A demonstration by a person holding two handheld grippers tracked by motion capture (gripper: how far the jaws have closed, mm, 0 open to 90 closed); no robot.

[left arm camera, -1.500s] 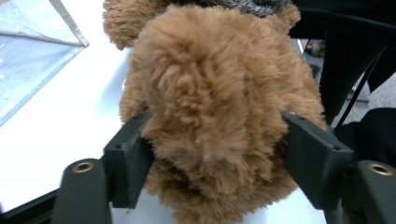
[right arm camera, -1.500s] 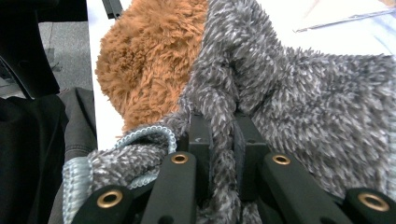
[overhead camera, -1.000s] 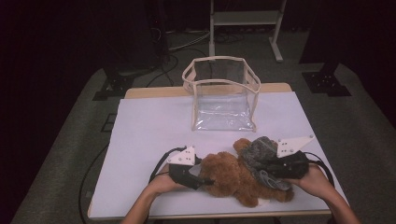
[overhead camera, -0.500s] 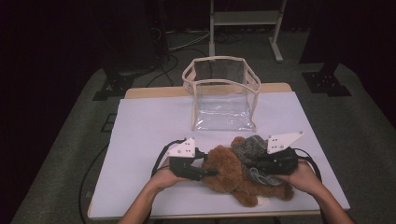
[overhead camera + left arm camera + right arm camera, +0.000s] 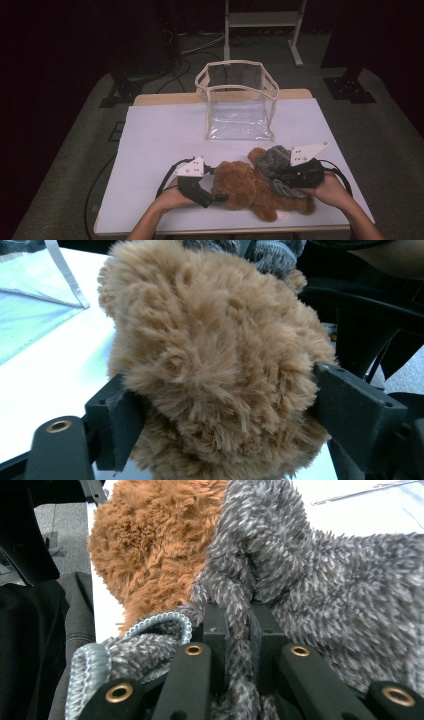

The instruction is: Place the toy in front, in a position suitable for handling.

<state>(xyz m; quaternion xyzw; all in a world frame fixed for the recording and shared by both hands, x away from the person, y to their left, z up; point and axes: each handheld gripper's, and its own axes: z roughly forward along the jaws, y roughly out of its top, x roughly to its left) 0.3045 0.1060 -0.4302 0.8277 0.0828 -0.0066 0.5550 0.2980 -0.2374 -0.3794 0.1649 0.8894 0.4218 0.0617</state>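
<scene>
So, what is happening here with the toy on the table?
A person works on a fluffy brown teddy bear lying on the white table. The right gripper is shut on the grey knitted garment that sits on the bear. The left gripper has just been opening, its jaws wide around the bear's furry body. A clear plastic bag stands open behind them.

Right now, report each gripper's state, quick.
Left gripper: jaws just opened wide, fluffy brown teddy bear between them.
Right gripper: shut on the bear's fuzzy grey knit garment.
</scene>
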